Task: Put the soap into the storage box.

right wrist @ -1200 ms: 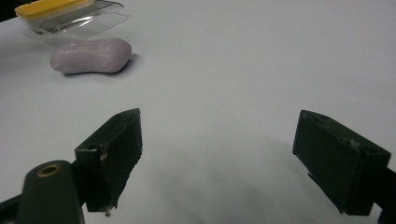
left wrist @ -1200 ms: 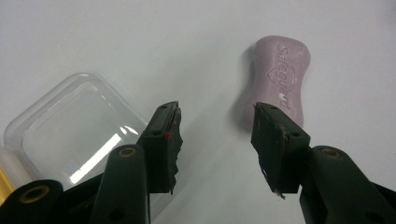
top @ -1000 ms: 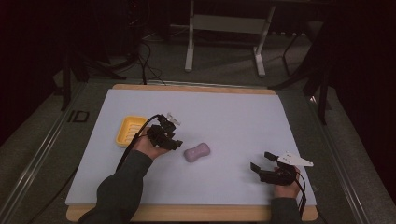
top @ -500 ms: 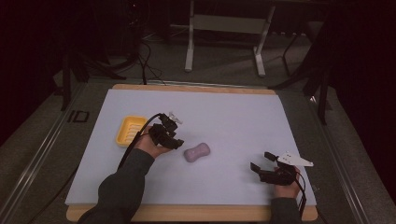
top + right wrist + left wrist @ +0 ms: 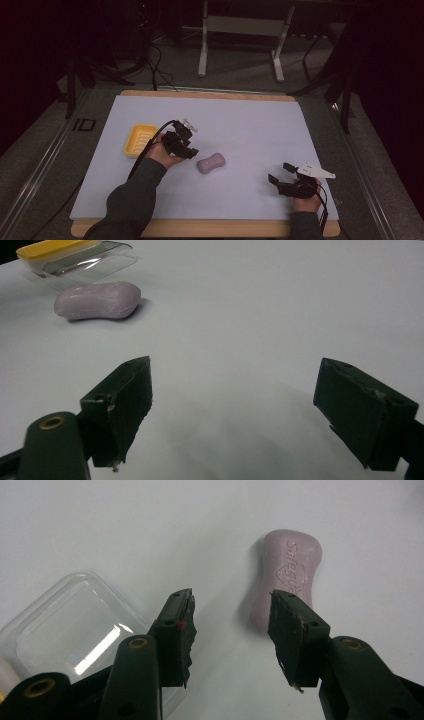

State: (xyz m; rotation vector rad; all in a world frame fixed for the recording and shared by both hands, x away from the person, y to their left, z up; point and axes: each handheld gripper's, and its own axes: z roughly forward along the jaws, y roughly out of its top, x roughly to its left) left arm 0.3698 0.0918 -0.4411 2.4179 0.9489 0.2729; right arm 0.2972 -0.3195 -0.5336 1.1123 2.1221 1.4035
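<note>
A lilac bar of soap (image 5: 210,163) lies flat on the white mat, near its middle. My left gripper (image 5: 189,148) hovers just left of it, between the bar and a yellow soap dish (image 5: 138,139). In the left gripper view the soap (image 5: 287,577) lies beyond the right-hand jaw, and the gripper (image 5: 232,600) is open with only bare mat between its jaws. My right gripper (image 5: 280,172) rests near the mat's front right, open wide and empty (image 5: 237,372). It faces the soap (image 5: 97,300) from a distance.
A clear plastic lid (image 5: 75,630) lies beside the left gripper, next to the yellow dish (image 5: 55,247). The white mat (image 5: 250,125) covers a wooden board on the table. Metal frame legs (image 5: 202,45) stand on the floor beyond the far edge.
</note>
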